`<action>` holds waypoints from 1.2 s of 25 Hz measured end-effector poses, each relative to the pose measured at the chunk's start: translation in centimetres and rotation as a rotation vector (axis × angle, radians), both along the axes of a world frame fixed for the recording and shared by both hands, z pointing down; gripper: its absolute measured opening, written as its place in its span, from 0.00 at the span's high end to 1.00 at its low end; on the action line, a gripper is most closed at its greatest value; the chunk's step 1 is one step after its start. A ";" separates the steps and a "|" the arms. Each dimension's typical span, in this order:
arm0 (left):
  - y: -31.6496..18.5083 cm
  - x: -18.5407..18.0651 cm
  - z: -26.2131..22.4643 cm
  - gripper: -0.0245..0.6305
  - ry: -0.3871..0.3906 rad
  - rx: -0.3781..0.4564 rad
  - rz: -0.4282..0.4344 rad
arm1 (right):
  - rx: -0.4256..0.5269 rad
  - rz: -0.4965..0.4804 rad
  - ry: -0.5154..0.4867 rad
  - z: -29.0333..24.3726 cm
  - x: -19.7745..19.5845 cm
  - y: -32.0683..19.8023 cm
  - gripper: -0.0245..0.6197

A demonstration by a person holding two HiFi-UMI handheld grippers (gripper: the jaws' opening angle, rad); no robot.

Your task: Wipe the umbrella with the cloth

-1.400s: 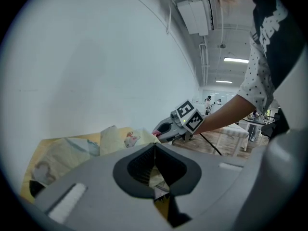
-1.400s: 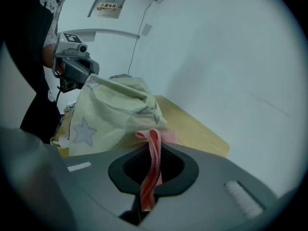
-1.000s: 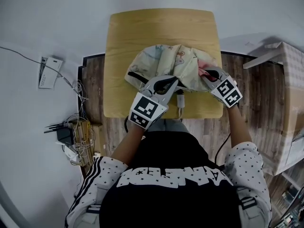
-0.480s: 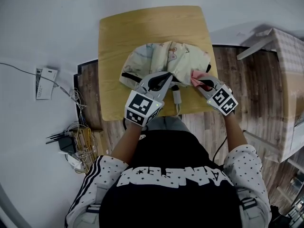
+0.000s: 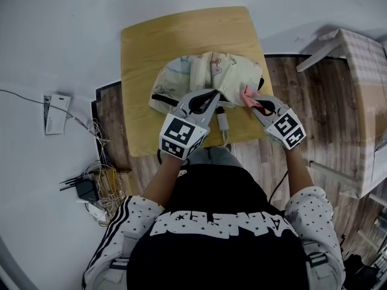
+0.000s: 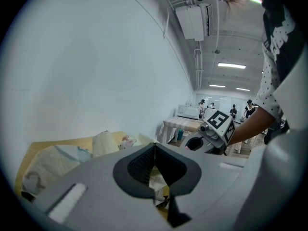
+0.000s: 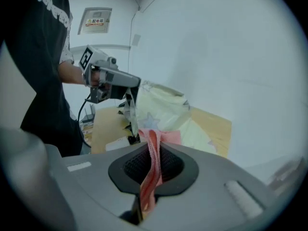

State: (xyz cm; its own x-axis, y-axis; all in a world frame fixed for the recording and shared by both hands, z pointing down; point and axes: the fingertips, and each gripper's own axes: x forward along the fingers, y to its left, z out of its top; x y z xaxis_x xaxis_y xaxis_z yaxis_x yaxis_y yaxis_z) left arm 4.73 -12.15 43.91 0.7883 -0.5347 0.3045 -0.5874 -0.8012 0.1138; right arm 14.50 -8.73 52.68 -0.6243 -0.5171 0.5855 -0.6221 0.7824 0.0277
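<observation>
A pale yellow umbrella [image 5: 205, 74] with cartoon prints lies collapsed on a wooden table [image 5: 181, 35]. Its grey handle [image 5: 222, 122] points toward the person. My left gripper [image 5: 214, 96] is shut on a fold of the umbrella's fabric at its near edge; pale fabric shows below the closed pads [image 6: 155, 148]. My right gripper [image 5: 253, 101] is shut on a pink cloth [image 5: 248, 95] and rests against the umbrella's right side. In the right gripper view the cloth [image 7: 153, 153] runs up between the pads onto the umbrella [image 7: 163, 109], with the left gripper [image 7: 134, 88] beyond.
The table stands partly on a wooden floor [image 5: 320, 101]. A router and tangled cables [image 5: 91, 186] lie on the floor at the left, near a white device [image 5: 53, 113]. A checked box-like piece [image 5: 363, 89] stands at the right.
The right gripper has slid the pink cloth a short way along the umbrella's right side. The left gripper has kept its hold and place.
</observation>
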 end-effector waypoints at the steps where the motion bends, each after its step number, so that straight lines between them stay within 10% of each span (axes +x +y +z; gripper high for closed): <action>1: 0.0 0.2 -0.1 0.96 0.001 0.001 0.002 | 0.020 0.029 -0.017 -0.9 0.4 -0.3 0.93; 30: -0.4 16.4 3.0 0.96 -0.157 0.012 0.231 | 0.195 0.384 -0.276 -12.6 8.5 2.2 0.93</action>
